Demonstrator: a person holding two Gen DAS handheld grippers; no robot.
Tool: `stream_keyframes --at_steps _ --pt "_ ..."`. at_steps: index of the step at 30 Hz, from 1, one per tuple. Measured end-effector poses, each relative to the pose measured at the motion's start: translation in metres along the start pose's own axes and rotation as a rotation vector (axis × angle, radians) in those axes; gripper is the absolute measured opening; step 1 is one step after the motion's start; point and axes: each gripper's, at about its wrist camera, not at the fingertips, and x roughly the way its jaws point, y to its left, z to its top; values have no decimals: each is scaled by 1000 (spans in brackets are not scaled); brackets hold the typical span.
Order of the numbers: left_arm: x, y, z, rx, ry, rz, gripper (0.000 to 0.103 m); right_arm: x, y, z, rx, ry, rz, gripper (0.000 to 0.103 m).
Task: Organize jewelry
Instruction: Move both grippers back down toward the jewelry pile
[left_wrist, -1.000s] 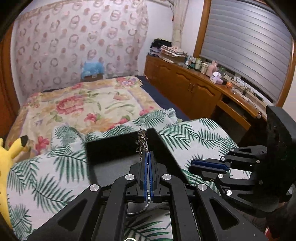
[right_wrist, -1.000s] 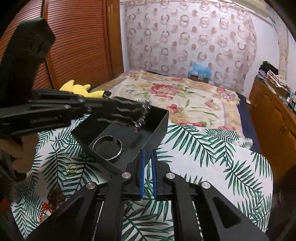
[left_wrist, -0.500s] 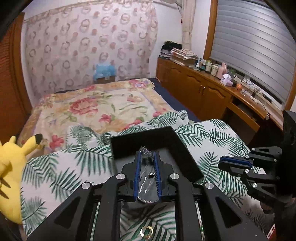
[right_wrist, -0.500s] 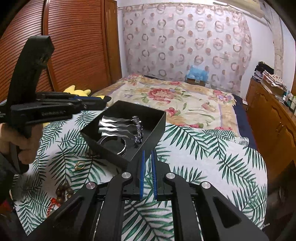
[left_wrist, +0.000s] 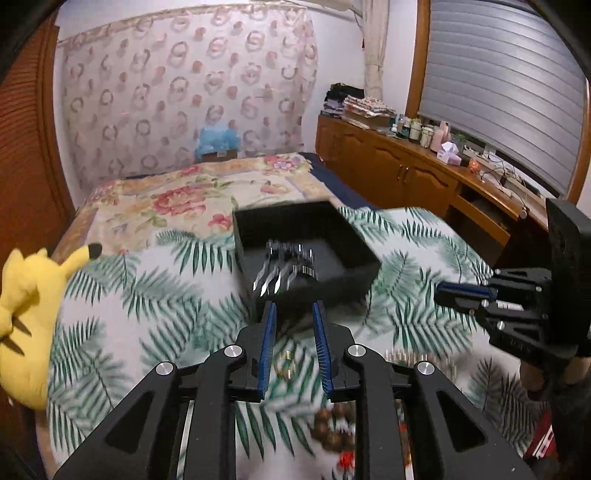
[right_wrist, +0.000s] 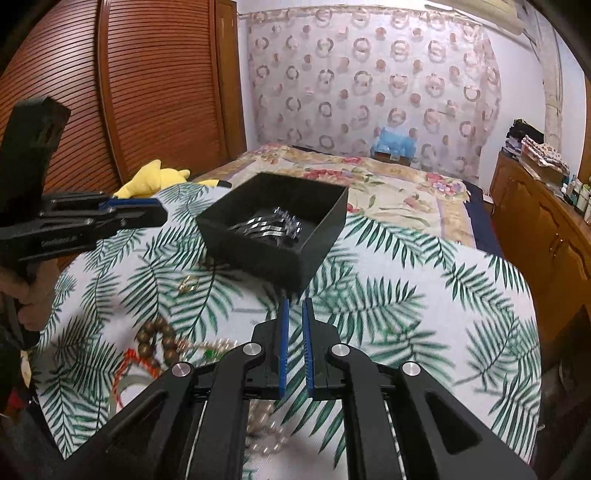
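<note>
A black open box (left_wrist: 354, 240) (right_wrist: 325, 218) sits on the palm-leaf cloth and holds a silver chain piece with pointed blades (left_wrist: 284, 264) (right_wrist: 273, 227). My left gripper (left_wrist: 294, 308) is open and empty, just short of the box's near wall; it also shows in the right wrist view (right_wrist: 147, 212). My right gripper (right_wrist: 294, 304) is nearly shut with a narrow gap and holds nothing; it shows at the right of the left wrist view (left_wrist: 448, 291). A gold ring (right_wrist: 188, 282) (left_wrist: 286, 360), a brown bead bracelet (right_wrist: 157, 338) (left_wrist: 330, 430) and pearls (right_wrist: 264, 430) lie on the cloth.
A yellow plush toy (left_wrist: 26, 314) (right_wrist: 155, 179) lies at the left edge of the cloth. A floral bedspread (left_wrist: 177, 192) lies beyond the box. A wooden cabinet (left_wrist: 413, 177) with bottles stands on the right. A wooden slatted door (right_wrist: 110, 92) is on the left.
My left gripper opened and let the silver chain piece drop into the box, then drew back from the box. My right gripper stayed almost still.
</note>
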Motion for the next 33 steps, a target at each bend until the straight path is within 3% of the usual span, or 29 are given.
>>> stream_keyframes --at_steps 9,19,33 --pt "-16 -7 -57 -29 48 -26 25 -18 13 -36 30 8 -9 9" --pt "-25 -19 -94 -78 98 -79 30 -35 25 -69 62 20 -8 12" --pt "-8 -27 -101 -148 161 -127 30 -38 45 -72 29 20 29 12"
